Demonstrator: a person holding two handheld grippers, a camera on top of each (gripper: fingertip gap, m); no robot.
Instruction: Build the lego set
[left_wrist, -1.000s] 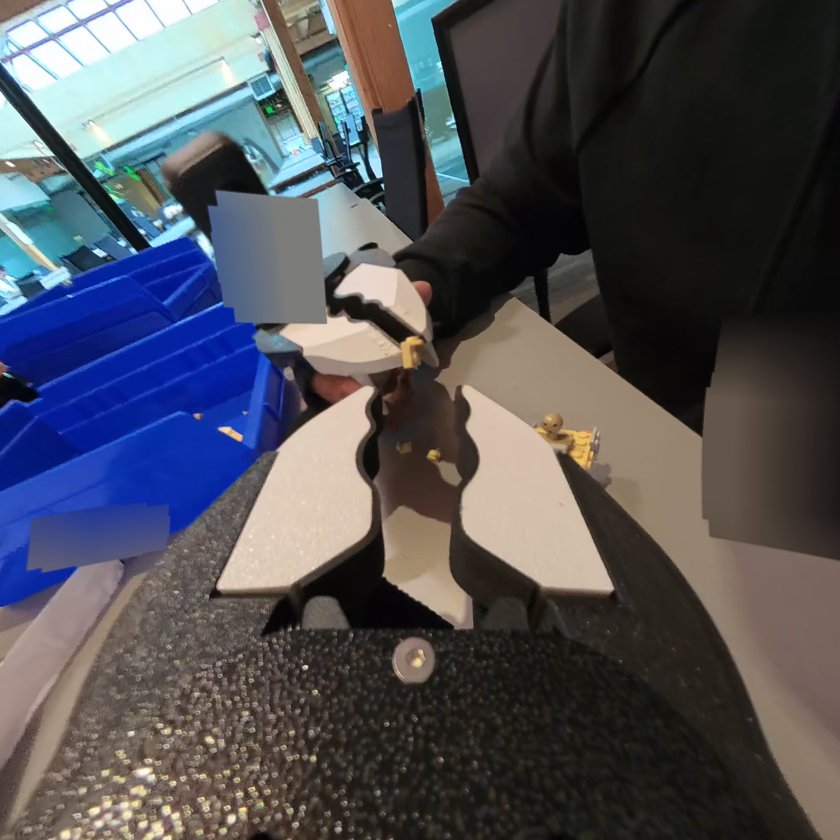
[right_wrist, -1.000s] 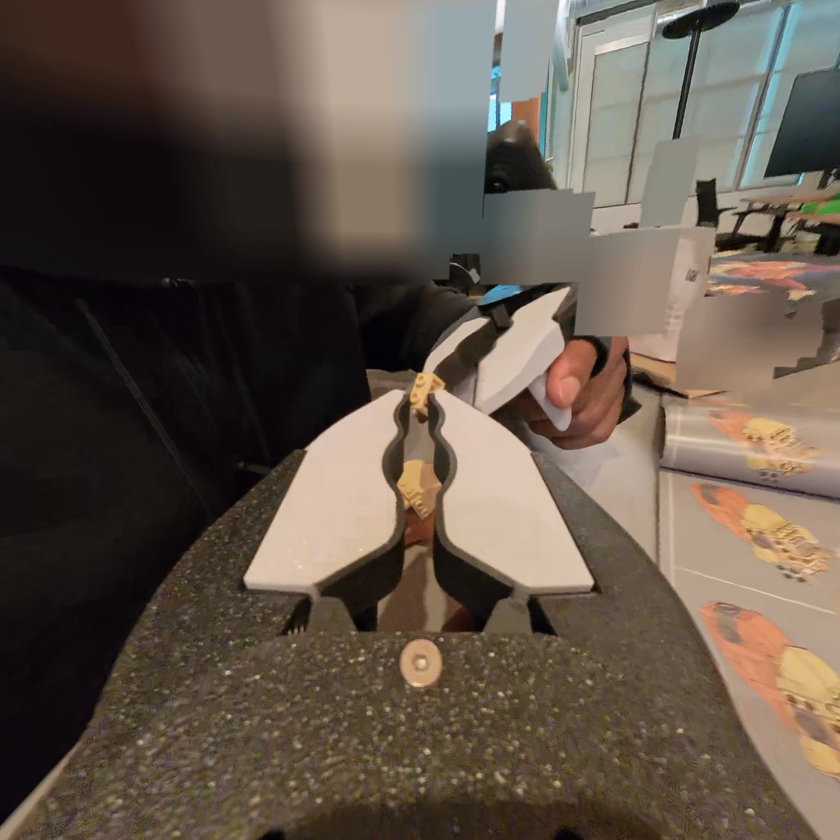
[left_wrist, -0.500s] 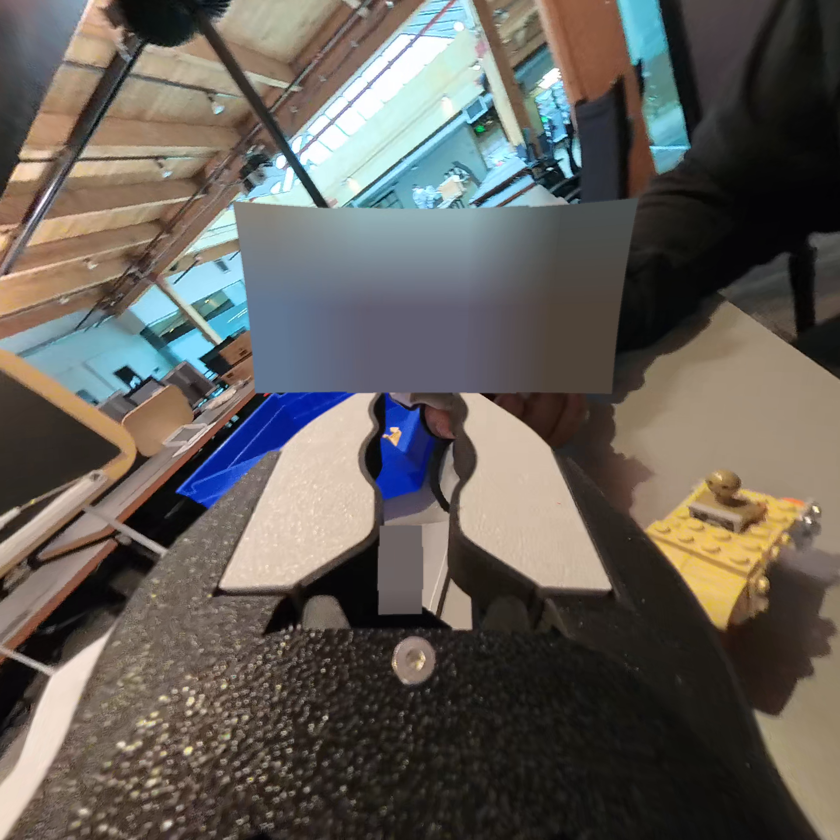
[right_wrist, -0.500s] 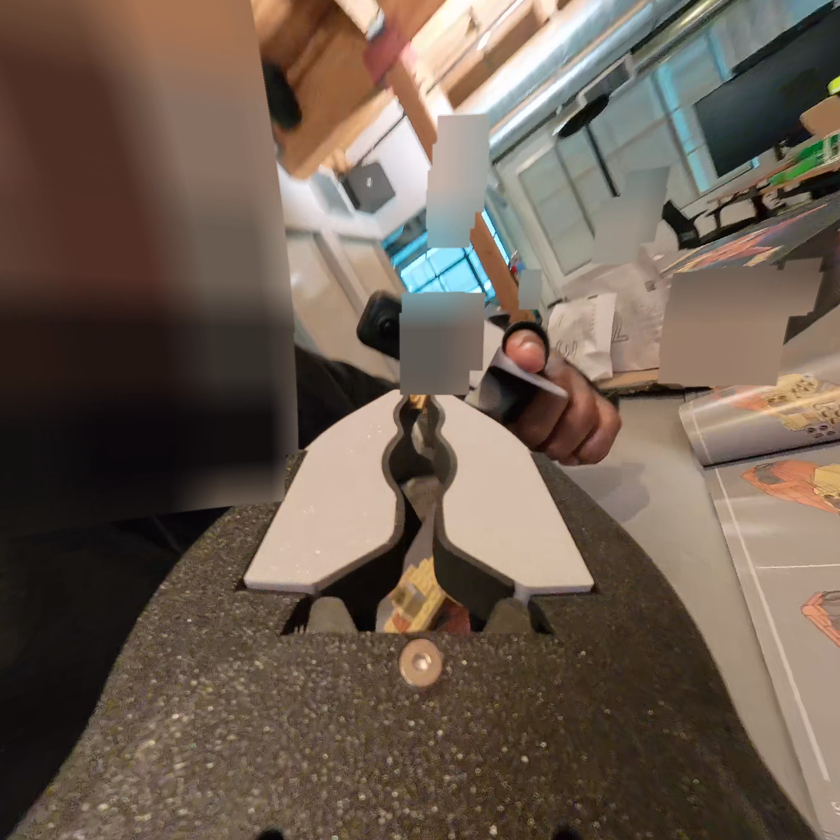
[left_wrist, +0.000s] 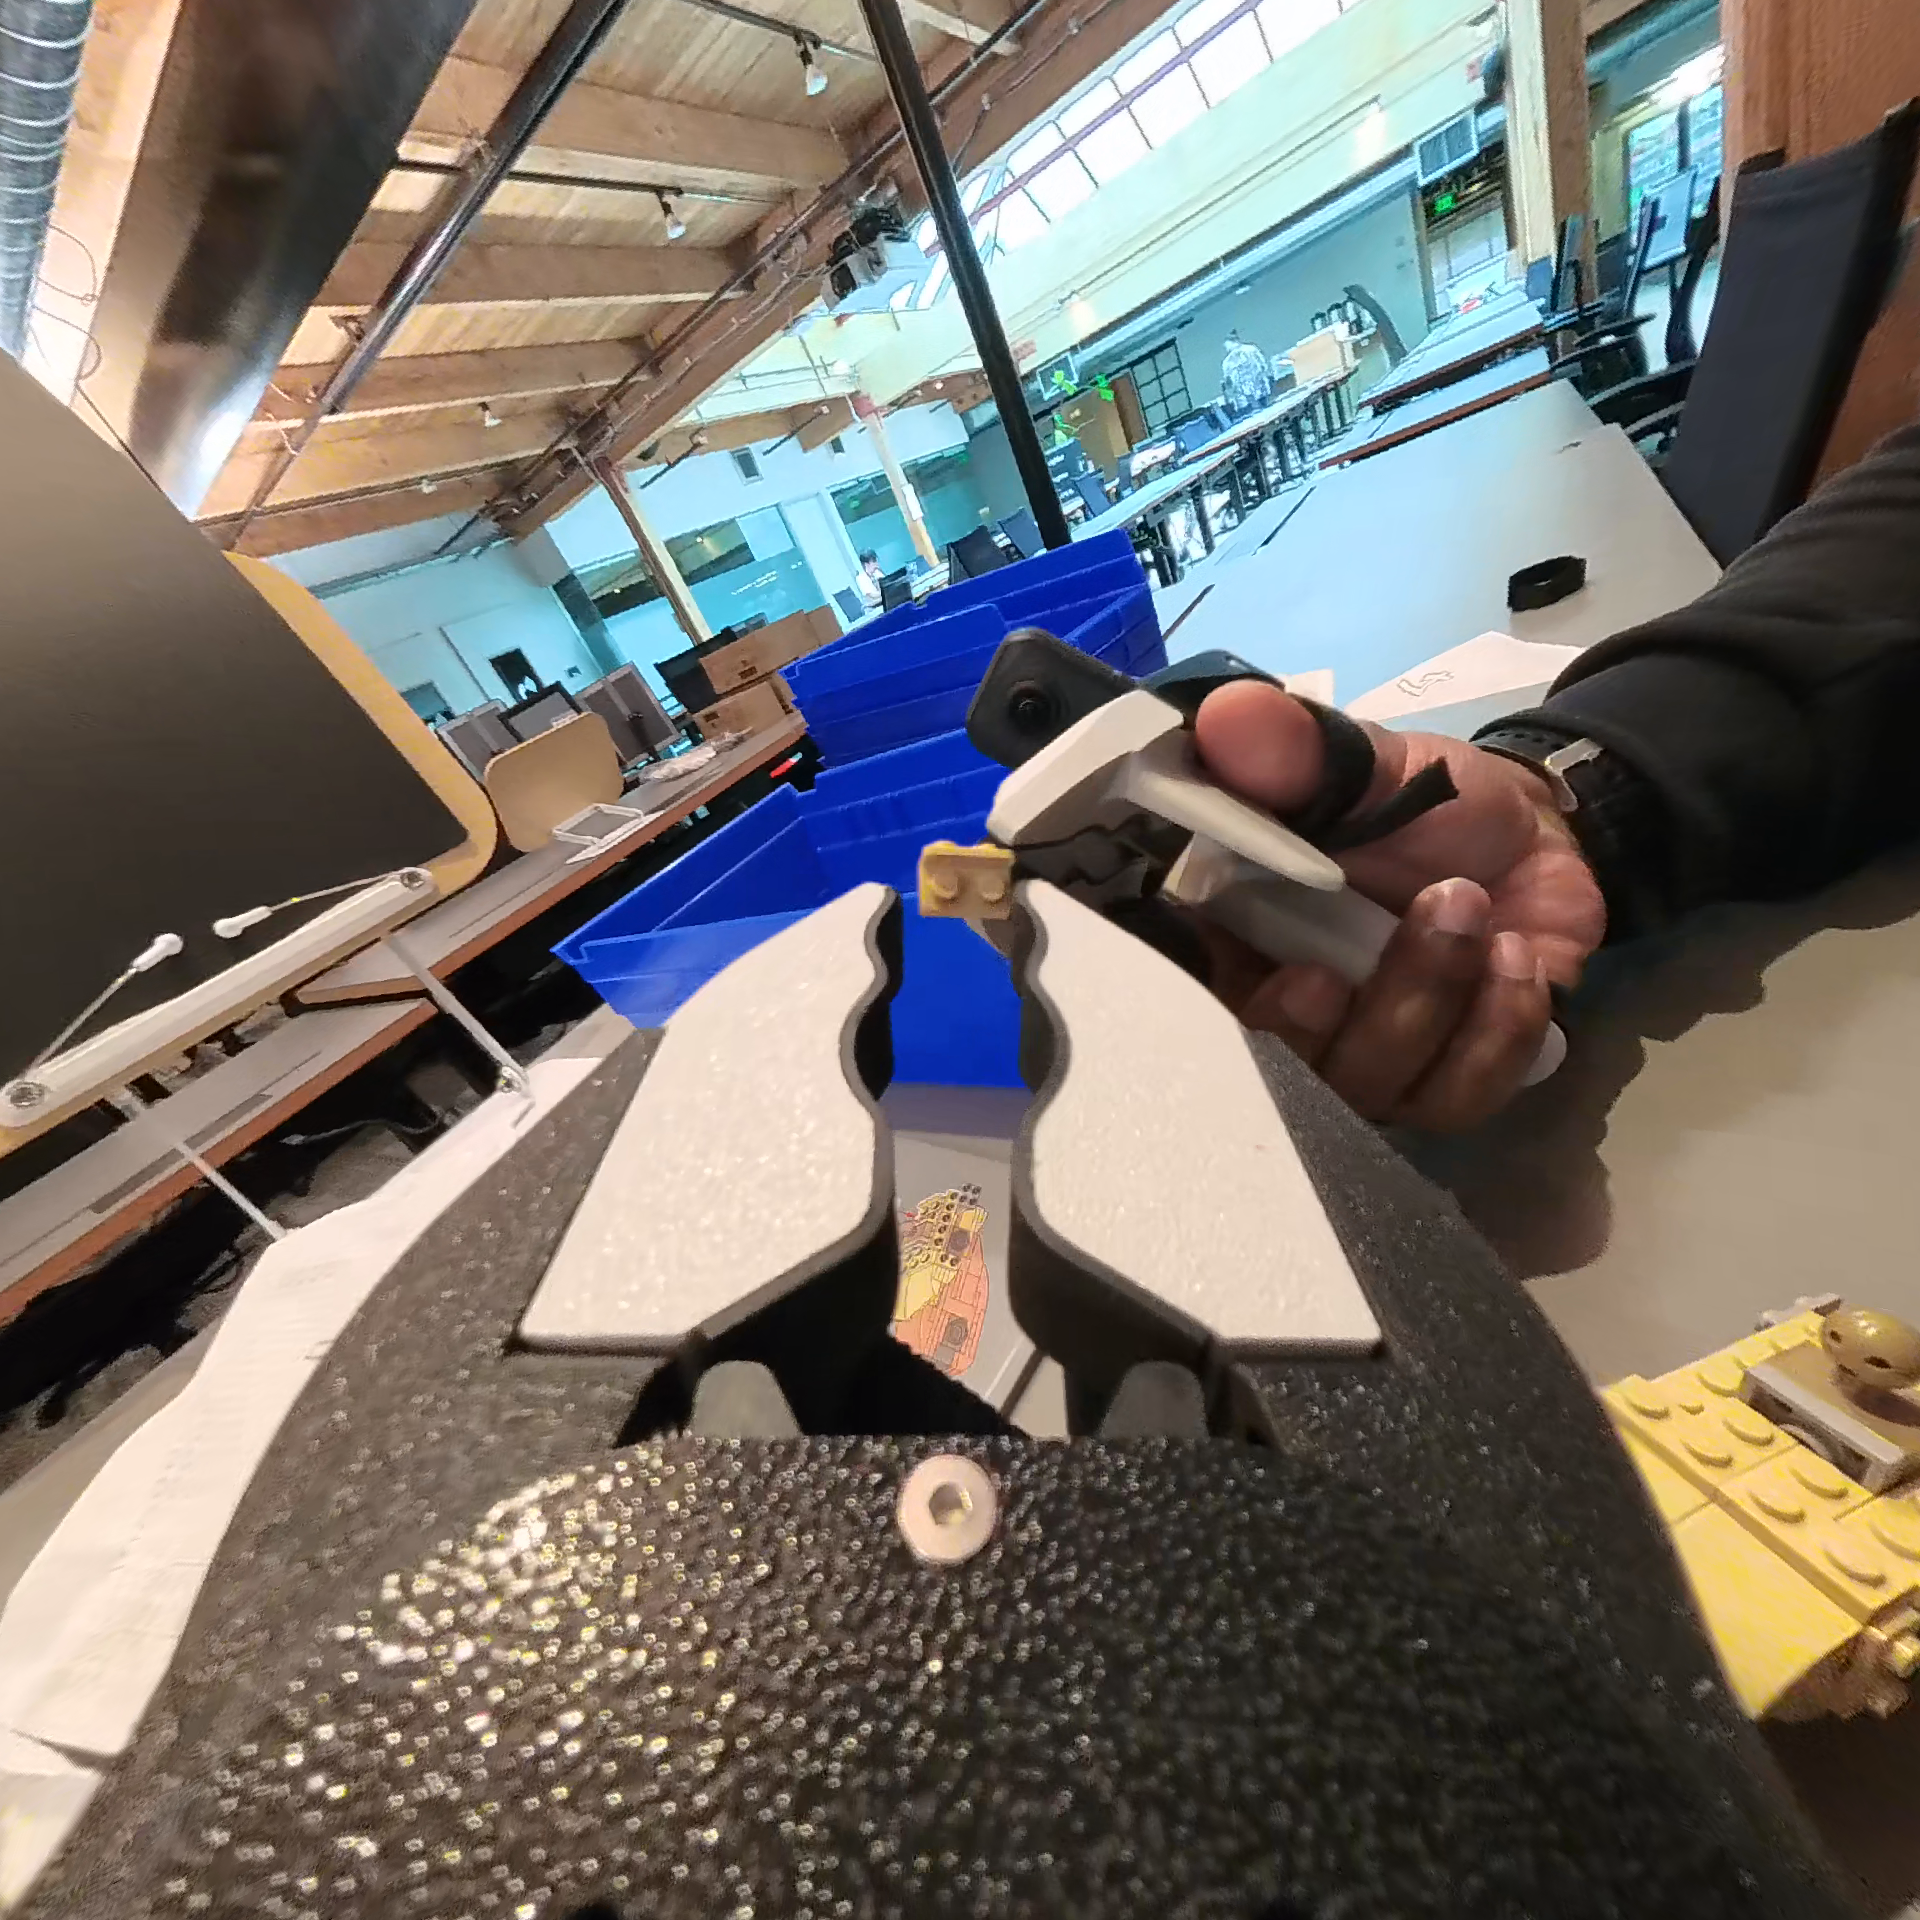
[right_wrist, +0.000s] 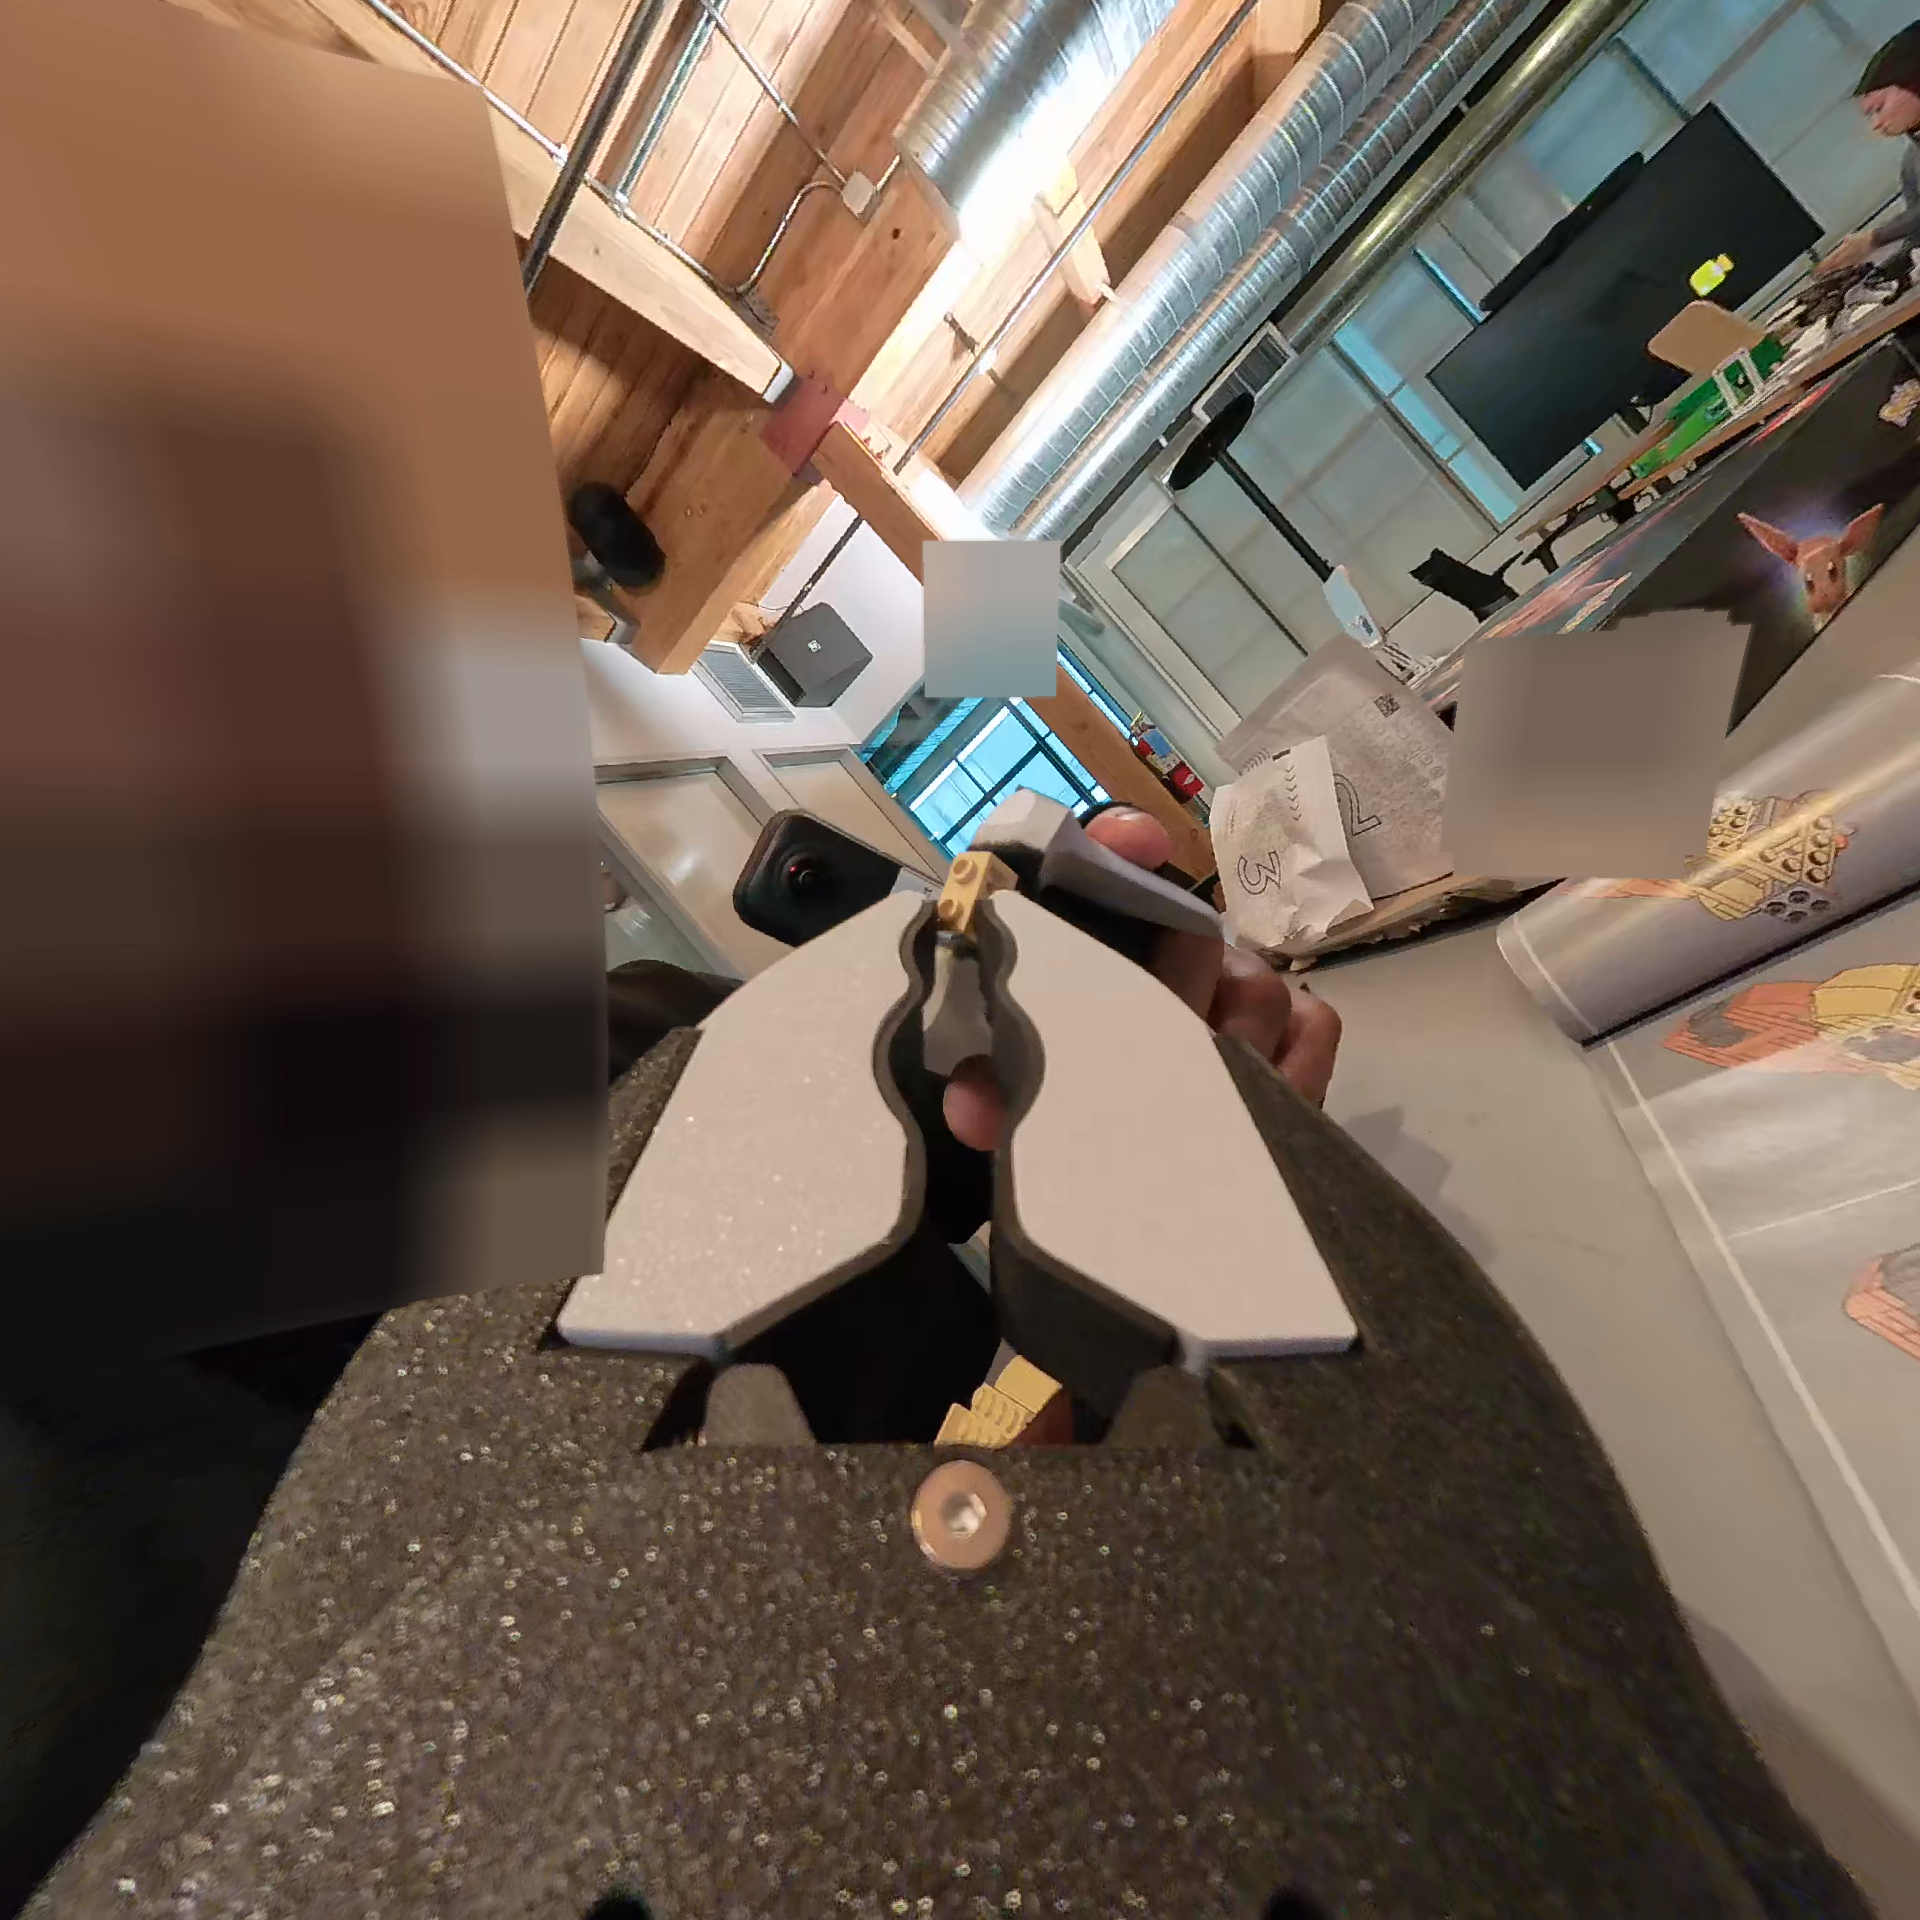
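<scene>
My right gripper (right_wrist: 961, 916) is shut on a small tan brick (right_wrist: 972, 889) that sticks out above its fingertips. In the left wrist view the right gripper (left_wrist: 1016, 844), held in a hand, brings that tan brick (left_wrist: 966, 881) right to the tips of my left gripper (left_wrist: 956, 900). The left gripper is open and empty, with one fingertip on each side of the brick. The left gripper (right_wrist: 1029, 836) also shows just behind the brick in the right wrist view. The yellow lego build (left_wrist: 1766, 1475) lies on the grey table at lower right.
Stacked blue bins (left_wrist: 914, 831) stand behind the grippers. The open instruction booklet (right_wrist: 1766, 1091) and numbered paper bags (right_wrist: 1299, 842) lie to the right on the table (right_wrist: 1455, 1091). A white sheet (left_wrist: 208, 1403) hangs at the table's left edge. The tips of both grippers are at nearly the same place.
Both grippers have lifted and tilted upward off the table. The right gripper kept the tan brick and brought it to the tips of the open left gripper.
</scene>
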